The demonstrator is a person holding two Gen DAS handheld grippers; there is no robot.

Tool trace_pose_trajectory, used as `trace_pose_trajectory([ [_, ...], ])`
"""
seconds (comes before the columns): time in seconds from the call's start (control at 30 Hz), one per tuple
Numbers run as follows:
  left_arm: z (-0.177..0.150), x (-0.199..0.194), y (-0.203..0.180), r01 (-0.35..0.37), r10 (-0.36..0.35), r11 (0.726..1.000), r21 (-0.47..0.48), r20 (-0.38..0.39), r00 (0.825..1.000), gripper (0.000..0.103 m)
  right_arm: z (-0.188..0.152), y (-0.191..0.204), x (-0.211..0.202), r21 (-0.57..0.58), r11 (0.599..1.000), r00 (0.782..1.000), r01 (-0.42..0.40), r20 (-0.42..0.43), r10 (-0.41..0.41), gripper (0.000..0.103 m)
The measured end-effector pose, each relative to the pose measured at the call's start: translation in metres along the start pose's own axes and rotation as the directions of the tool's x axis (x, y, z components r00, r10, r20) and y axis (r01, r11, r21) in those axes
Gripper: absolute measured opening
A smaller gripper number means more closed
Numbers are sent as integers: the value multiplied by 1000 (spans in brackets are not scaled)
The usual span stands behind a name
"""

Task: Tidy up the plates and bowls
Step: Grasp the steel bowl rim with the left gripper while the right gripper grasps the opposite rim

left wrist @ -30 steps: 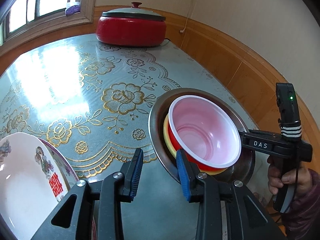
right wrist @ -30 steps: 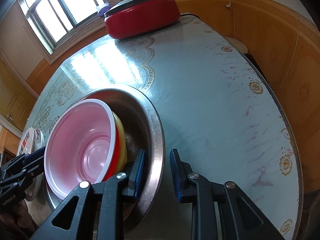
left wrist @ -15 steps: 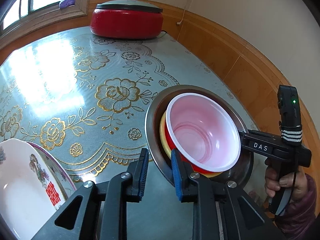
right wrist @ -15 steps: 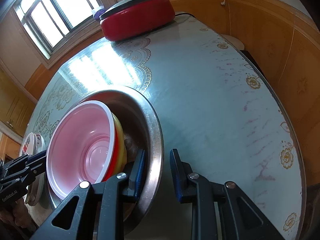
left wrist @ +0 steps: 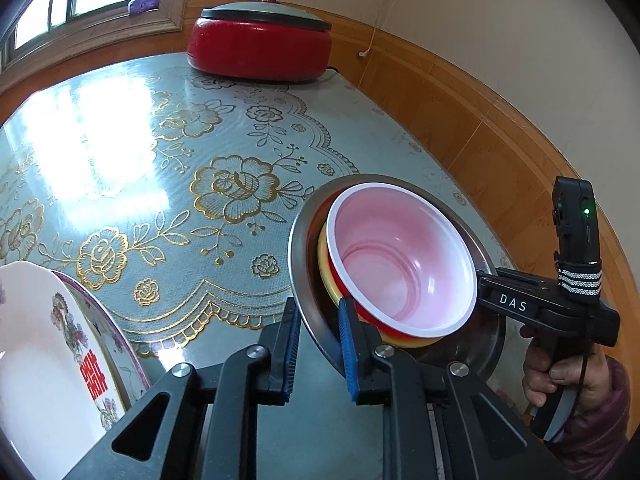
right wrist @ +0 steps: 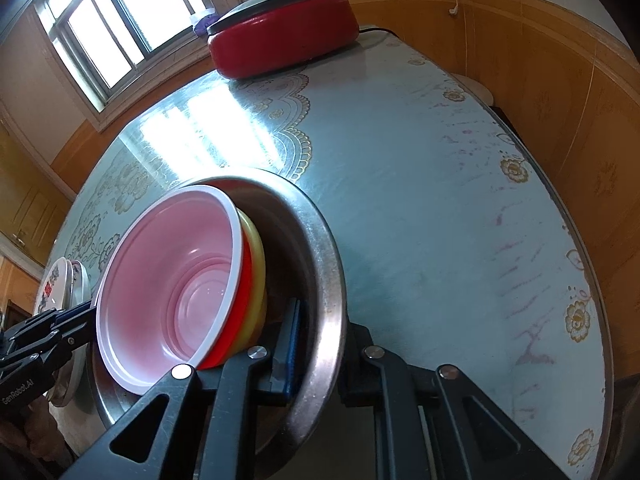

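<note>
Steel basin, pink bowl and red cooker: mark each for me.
Steel basin (left wrist: 298, 236): left wrist view, bare left rim.
Pink bowl (left wrist: 404, 256): left wrist view, inner wall.
Red cooker (right wrist: 288, 38): right wrist view, red side wall.

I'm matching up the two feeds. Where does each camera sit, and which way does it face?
Left wrist: on the left tool, looking down across the table; its fingers clamp the steel basin's near rim; the right tool and hand show.
Right wrist: on the right tool, clamping the opposite rim; the left tool shows.
Shared: steel basin, pink bowl, red cooker.
</note>
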State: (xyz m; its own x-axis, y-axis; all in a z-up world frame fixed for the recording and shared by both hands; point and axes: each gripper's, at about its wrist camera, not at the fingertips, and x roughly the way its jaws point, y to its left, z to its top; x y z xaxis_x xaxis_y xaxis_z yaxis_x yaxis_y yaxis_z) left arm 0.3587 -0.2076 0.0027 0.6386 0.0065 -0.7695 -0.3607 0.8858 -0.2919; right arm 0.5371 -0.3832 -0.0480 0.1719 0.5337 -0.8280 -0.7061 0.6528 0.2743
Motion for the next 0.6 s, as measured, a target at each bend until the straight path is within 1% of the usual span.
trace_pose_trajectory([
  [0.17, 1, 2, -4, -29, 29, 999, 18, 6, 1000, 20, 0, -2, 0, 16, 1000, 1000, -16, 2, 16, 14],
  [0.27, 1, 3, -5, -35, 34, 999, 18, 19, 999, 20, -1, -4, -1, 30, 999, 1000, -26, 4, 26, 14],
  [0.37, -3, 1, -6, -39, 39, 999, 23, 29, 999, 20, -6, -1, -4, 20, 1000, 1000, -11, 12, 11, 13],
  [0.6, -11, -5, -7, -28, 28, 1000, 9, 35, 999, 20, -16, 9, -7, -17, 1000, 1000, 5, 15, -5, 8],
])
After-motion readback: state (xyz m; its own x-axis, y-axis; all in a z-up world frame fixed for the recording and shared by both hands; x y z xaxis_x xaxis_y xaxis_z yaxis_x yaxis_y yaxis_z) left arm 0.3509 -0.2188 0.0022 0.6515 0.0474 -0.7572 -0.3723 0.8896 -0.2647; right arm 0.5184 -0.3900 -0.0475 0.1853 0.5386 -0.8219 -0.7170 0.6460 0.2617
